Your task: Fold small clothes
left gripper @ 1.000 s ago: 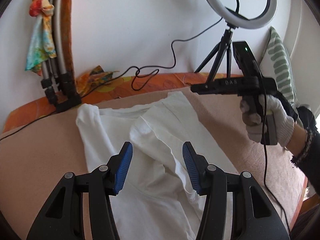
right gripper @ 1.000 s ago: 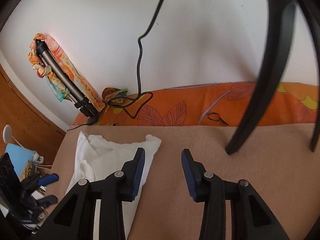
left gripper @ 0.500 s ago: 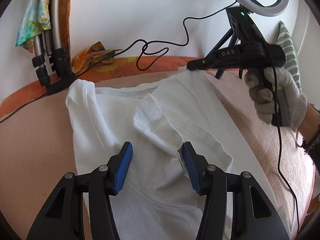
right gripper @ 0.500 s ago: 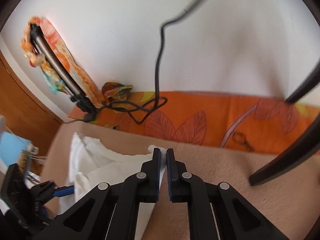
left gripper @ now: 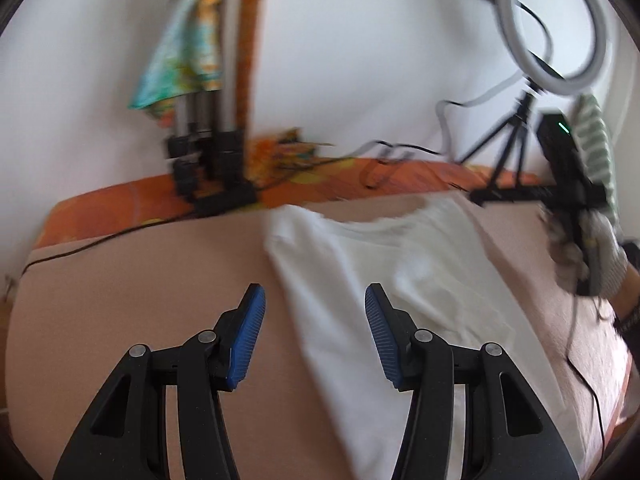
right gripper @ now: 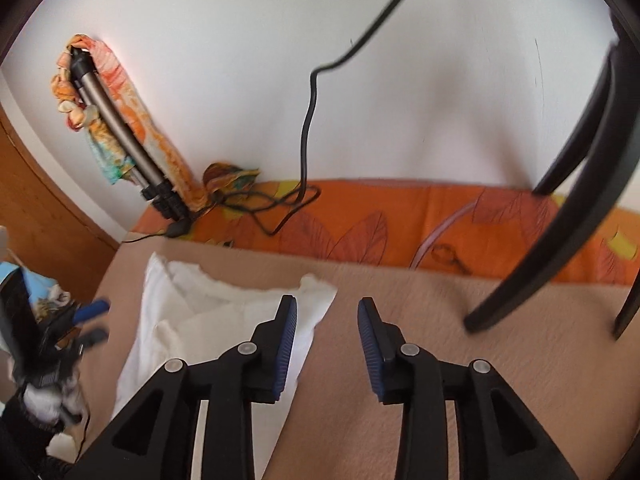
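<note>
A white small garment (left gripper: 384, 280) lies flat on the tan blanket (left gripper: 140, 300), one sleeve folded over its body. My left gripper (left gripper: 314, 320) hangs open above the garment's left edge, nothing between its blue pads. In the right wrist view the same garment (right gripper: 208, 320) lies at the left. My right gripper (right gripper: 326, 334) is over its near corner; the jaws are opening and hold nothing. In the left wrist view the right gripper (left gripper: 480, 197) shows at the far right in a gloved hand (left gripper: 592, 256), past the garment's far corner.
An orange leaf-print sheet (right gripper: 400, 224) runs along the white wall. A folded tripod wrapped in coloured cloth (left gripper: 200, 128) leans at the back left. A ring light on a stand (left gripper: 552, 28) is at the back right, its black legs (right gripper: 560, 216) and cables (right gripper: 304, 160) near my right gripper.
My left gripper has swung left, from over the garment's middle to its left edge. My right gripper shut on the garment's far corner, then let go and opened.
</note>
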{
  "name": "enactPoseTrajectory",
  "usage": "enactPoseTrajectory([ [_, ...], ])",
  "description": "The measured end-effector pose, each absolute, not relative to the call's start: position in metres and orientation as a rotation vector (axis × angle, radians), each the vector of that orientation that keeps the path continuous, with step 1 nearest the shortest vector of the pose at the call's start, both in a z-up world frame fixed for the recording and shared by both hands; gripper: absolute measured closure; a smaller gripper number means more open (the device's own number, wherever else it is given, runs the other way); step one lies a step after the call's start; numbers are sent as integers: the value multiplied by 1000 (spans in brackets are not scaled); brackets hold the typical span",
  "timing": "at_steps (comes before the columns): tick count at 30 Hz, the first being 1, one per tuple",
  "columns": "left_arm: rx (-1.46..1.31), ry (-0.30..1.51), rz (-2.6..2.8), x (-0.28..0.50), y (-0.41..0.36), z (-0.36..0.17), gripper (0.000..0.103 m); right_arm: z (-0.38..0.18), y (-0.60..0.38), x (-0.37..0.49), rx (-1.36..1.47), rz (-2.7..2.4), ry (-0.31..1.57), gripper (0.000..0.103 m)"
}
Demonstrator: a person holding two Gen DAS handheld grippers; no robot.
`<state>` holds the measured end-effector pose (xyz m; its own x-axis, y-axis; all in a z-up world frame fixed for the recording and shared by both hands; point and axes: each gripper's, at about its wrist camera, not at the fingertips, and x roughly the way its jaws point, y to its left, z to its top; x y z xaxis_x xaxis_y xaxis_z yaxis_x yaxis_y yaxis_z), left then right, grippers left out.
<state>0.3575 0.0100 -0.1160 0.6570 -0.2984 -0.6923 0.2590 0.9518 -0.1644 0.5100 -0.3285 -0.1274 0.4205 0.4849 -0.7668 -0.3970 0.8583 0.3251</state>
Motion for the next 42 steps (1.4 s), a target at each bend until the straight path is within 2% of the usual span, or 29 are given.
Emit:
enactPoseTrajectory([
  [8, -256, 922, -417, 418, 31, -143, 55, -142, -326, 507, 149, 619, 1032, 69],
  [10, -281, 935, -435, 427, 29, -148, 66, -147, -323, 510, 164, 630, 1044, 68],
  [11, -305, 948, -456, 432, 28, -150, 82, -149, -321, 512, 158, 627, 1049, 68],
  [12, -336, 959, -474, 435, 29, -154, 91, -150, -319, 512, 153, 625, 1053, 68],
  [17, -550, 1013, -540, 456, 46, -167, 92, -153, -313, 514, 157, 638, 1041, 66],
  [19, -576, 1039, -543, 462, 49, -170, 91, -153, -312, 513, 146, 639, 1032, 66],
  [20, -579, 1048, -531, 464, 50, -171, 86, -153, -312, 513, 145, 640, 1028, 66],
  [25, -595, 1033, -547, 469, 50, -173, 86, -154, -313, 515, 161, 645, 1026, 66],
  [27, -574, 1004, -549, 468, 52, -169, 95, -153, -313, 515, 157, 643, 1023, 67],
  [28, -561, 982, -542, 468, 51, -167, 99, -153, -312, 514, 148, 636, 1022, 72],
  [29, -551, 956, -541, 466, 51, -164, 99, -153, -311, 514, 142, 634, 1022, 82],
  [31, -498, 913, -508, 464, 52, -160, 99, -154, -308, 516, 122, 628, 1031, 92],
  [33, -470, 933, -484, 467, 51, -164, 99, -154, -307, 517, 116, 621, 1026, 92],
  [35, -479, 951, -490, 469, 52, -166, 97, -153, -308, 519, 119, 629, 1027, 86],
  [36, -499, 957, -505, 471, 53, -166, 89, -154, -309, 520, 127, 626, 1032, 79],
  [37, -512, 961, -511, 471, 55, -166, 84, -154, -312, 522, 159, 648, 1039, 66],
  [38, -520, 971, -508, 473, 55, -166, 70, -154, -314, 524, 189, 669, 1041, 60],
  [39, -518, 976, -503, 474, 54, -165, 65, -154, -314, 524, 191, 674, 1040, 61],
  [42, -473, 975, -504, 477, 42, -165, 65, -155, -307, 526, 152, 664, 1034, 63],
])
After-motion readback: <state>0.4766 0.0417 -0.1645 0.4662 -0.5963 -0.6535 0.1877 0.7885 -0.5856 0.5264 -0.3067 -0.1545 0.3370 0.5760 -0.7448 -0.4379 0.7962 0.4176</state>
